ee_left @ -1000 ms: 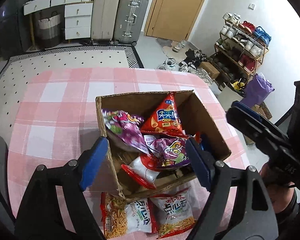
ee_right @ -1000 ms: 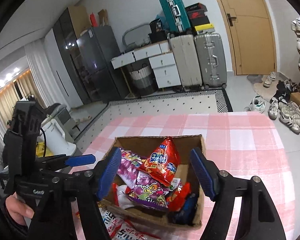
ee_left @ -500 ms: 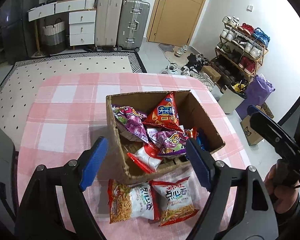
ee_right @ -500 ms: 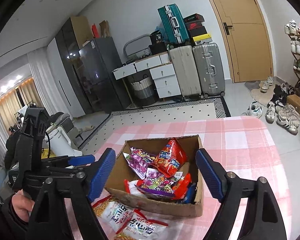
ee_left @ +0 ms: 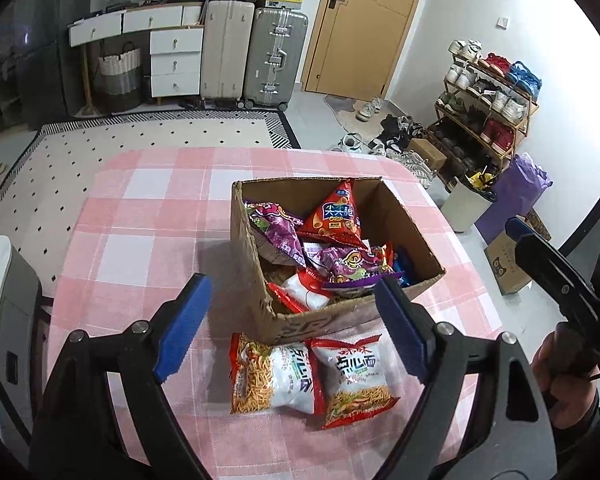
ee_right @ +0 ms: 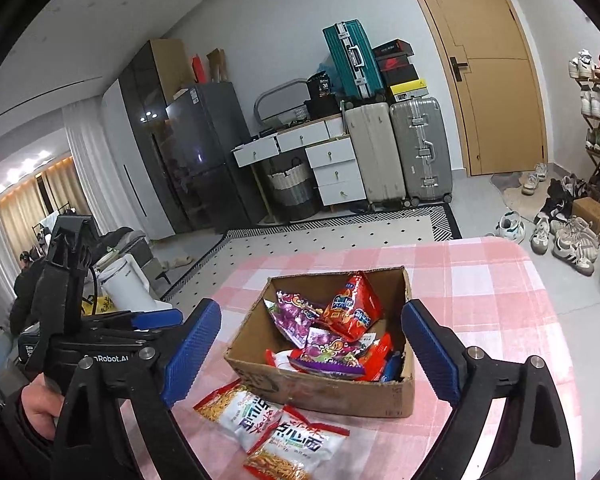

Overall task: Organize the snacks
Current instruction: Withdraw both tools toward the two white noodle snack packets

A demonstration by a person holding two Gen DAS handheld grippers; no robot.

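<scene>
We hold the left gripper (ee_left: 294, 324) and the right gripper (ee_right: 320, 350) above the near edge of the pink checked table (ee_left: 148, 216), both with jaws spread wide and gripping nothing. The cardboard box (ee_left: 414, 240) sits mid-table, stuffed with snack bags. Two noodle snack packets (ee_left: 312, 372) lie side by side on the cloth, touching its near wall.

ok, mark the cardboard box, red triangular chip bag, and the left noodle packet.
cardboard box (ee_left: 320, 326), left wrist view, near wall.
red triangular chip bag (ee_left: 336, 214), left wrist view, printed front.
left noodle packet (ee_left: 272, 376), left wrist view, packet middle.
</scene>
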